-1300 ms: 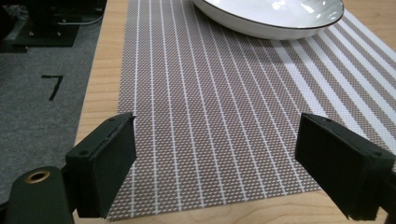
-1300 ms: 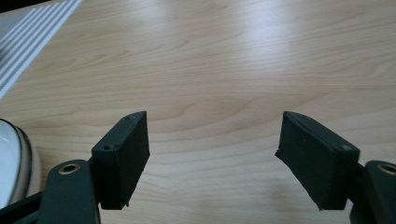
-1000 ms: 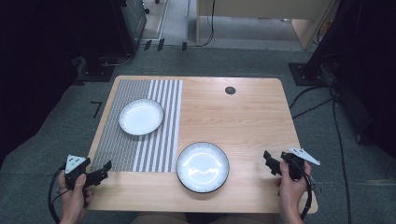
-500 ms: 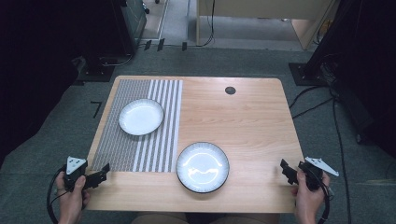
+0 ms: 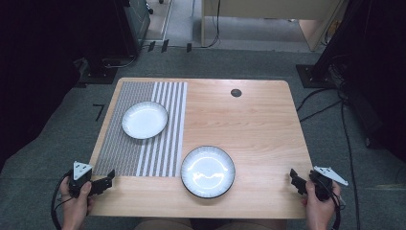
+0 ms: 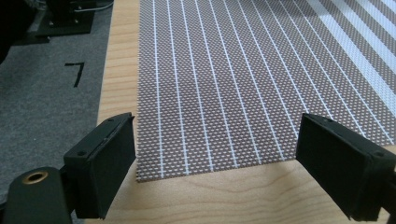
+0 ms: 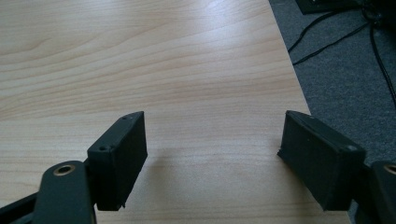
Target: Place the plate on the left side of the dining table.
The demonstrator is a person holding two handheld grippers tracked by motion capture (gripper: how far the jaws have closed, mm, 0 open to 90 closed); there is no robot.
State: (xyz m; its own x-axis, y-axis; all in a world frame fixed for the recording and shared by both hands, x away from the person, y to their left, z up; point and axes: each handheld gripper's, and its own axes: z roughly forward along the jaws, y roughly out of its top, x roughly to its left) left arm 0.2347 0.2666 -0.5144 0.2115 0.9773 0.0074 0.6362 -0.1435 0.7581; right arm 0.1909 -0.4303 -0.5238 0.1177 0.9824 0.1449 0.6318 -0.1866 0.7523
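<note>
Right tongs (image 5: 296, 179) slid out to the counter's (image 5: 249, 124) right edge, jaws just opening, nothing between them. Left tongs (image 5: 106, 181) hang open too. The dark-rimmed plate (image 5: 208, 171) sits empty and glossy.

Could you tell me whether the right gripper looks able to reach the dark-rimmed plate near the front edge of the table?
Probably yes: the right gripper stands open at the table's right front corner, and bare wood lies between it and the dark-rimmed plate.
</note>
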